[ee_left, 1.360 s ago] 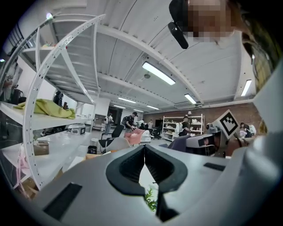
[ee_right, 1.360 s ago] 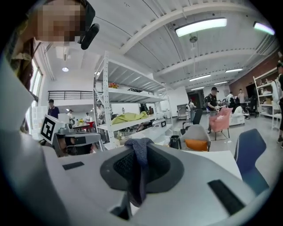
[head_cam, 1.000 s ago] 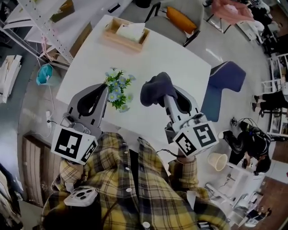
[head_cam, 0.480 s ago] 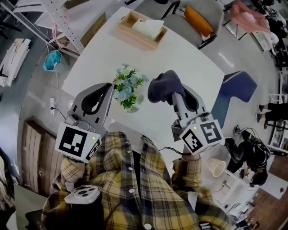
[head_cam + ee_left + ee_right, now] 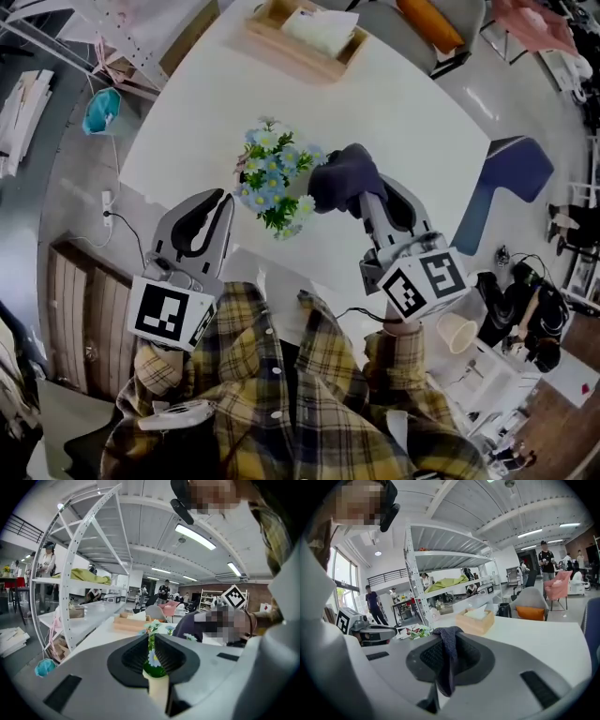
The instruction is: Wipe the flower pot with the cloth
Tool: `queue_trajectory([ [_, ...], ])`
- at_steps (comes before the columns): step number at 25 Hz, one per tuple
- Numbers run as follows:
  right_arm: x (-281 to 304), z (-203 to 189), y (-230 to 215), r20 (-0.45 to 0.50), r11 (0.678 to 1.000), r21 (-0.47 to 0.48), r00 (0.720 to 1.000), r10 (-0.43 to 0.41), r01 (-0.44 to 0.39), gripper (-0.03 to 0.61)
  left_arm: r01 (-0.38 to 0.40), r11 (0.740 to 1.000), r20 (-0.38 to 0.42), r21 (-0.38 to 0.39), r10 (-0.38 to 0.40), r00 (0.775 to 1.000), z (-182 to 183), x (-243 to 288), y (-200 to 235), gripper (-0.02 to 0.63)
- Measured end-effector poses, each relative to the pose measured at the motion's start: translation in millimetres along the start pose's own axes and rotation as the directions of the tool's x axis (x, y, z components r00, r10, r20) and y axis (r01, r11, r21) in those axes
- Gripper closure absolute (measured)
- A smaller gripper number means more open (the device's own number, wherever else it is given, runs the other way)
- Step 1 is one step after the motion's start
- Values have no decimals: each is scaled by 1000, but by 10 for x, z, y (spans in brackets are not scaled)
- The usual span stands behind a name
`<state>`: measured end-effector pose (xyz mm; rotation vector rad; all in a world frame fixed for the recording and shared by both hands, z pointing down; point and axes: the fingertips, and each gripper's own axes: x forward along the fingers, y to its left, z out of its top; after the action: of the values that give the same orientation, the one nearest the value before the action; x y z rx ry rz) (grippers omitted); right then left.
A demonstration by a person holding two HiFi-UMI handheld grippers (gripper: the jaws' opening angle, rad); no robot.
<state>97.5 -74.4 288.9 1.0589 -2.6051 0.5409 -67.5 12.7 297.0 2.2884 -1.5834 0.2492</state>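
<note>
Your right hand-held gripper point(image 5: 366, 197) is pinching the dark cloth point(image 5: 341, 175). In the right gripper view the fabric is caught between the jaws and hangs down in a loose bunch. Your left hand-held gripper point(image 5: 222, 199) has its jaws pressed together with nothing held. In its own view, the cream flower pot point(image 5: 157, 689) shows only through the narrow slit ahead of it.

The pot stands on the white tabletop point(image 5: 403, 112) between your two grippers. It sits toward the edge nearest you, and from above its blue and white flowers point(image 5: 275, 183) hide it. The cloth is just beside the blooms on their right and the left gripper is near them on their left. Wiping has not begun, as far as I can judge.

The main risk is the pot itself. It looks small, with a tall spray above it, so a sideways push from the cloth could slide it or tip it. With the left jaws closed, nothing is steadying it.

The second risk is the cloth meeting the flowers first. The bunch is level with the blooms from above, so a straight approach could snag the petals or drag the stems instead of reaching the pot wall below.

The third is the hold on the cloth. Only a fold sits between the jaws, and rubbing hard could pull it free.

The wooden box point(image 5: 291, 54) at the far end is well clear of all this.
</note>
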Motion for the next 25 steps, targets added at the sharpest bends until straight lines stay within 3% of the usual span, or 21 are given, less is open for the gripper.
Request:
queue_trajectory([
  [4,161,-130,-40,-14,1000,16,1000,4,-3,565,-4,998,-43,-56,1,999,-365,31,113,526],
  [8,338,-246,-24,-33,1000,27,999,17,-16,565,30,999,-125,-36,-34,992,-733,87,126,467],
  [13,524,-408,-16,-61,998,38,997,43,-40,565,86,996,-168,-30,-90,982,-1016,206,53,407],
  [17,650,-496,2,-73,997,49,995,61,-58,565,145,989,-198,40,-135,971,-1176,330,-15,355],
  [25,797,-677,20,-112,993,72,988,102,-94,565,165,984,-193,63,-150,970,-1283,542,-60,273],
])
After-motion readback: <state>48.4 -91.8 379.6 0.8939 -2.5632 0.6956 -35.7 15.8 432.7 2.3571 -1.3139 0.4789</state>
